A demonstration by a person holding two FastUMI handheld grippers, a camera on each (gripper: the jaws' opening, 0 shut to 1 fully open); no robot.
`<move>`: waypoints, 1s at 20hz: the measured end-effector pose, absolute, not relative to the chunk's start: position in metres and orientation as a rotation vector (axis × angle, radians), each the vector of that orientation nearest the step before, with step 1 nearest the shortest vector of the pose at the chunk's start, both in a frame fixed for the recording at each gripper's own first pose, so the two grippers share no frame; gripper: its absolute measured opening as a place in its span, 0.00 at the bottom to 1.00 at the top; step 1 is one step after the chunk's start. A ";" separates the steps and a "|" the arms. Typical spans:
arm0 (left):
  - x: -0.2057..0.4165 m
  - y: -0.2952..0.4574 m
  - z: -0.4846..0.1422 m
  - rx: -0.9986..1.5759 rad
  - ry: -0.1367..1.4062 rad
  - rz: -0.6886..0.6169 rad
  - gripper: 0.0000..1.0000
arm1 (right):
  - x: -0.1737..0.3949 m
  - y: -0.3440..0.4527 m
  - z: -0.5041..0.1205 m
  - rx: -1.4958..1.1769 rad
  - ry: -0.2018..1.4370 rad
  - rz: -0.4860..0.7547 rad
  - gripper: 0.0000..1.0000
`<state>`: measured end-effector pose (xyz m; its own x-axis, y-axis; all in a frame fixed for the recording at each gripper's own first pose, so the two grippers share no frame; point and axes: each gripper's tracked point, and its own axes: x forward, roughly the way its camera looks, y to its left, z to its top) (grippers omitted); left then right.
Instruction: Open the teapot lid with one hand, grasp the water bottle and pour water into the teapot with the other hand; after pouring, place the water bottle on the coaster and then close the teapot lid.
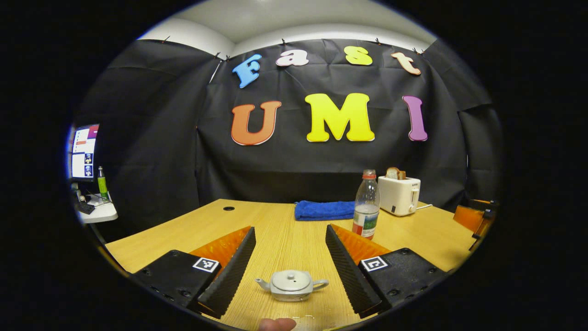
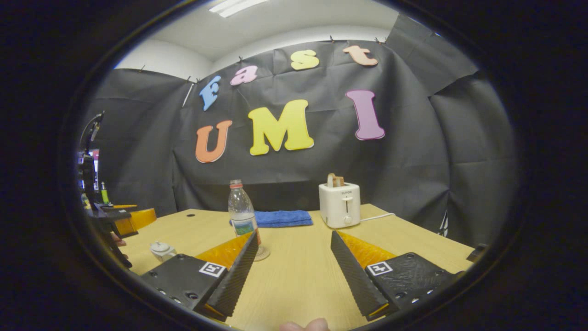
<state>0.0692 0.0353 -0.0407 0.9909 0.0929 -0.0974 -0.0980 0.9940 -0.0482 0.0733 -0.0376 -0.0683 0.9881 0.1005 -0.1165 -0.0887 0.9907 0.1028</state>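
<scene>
Starting lid lift: left gripper point(image 1: 290, 257) wide open, teapot point(image 1: 291, 285) on table between its fingers, lid on. Centre on the knob, pinch lightly, lift straight. Right gripper point(image 2: 291, 264) wide open, bottle point(image 2: 242, 212) ahead-left.

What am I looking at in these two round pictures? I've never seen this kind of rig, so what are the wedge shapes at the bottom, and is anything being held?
No robot here: a person holds a two-finger gripper in each hand, each carrying a fisheye camera looking along its fingers. The wedges are those fingers. In the left gripper view, the left gripper is open above a small grey teapot, lid on. In the right gripper view, the right gripper is open and empty. On the wooden table stand a water bottle, a folded blue towel and a white toaster. Nothing is held yet.
</scene>
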 end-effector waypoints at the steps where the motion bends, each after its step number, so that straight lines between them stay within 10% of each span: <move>1: 0.065 0.031 -0.028 -0.042 0.075 0.096 0.96 | 0.071 -0.037 -0.064 0.092 0.110 0.092 0.93; 20: 0.016 -0.004 -0.008 -0.047 0.024 0.022 0.96 | 0.023 0.015 -0.029 -0.030 0.045 0.064 0.95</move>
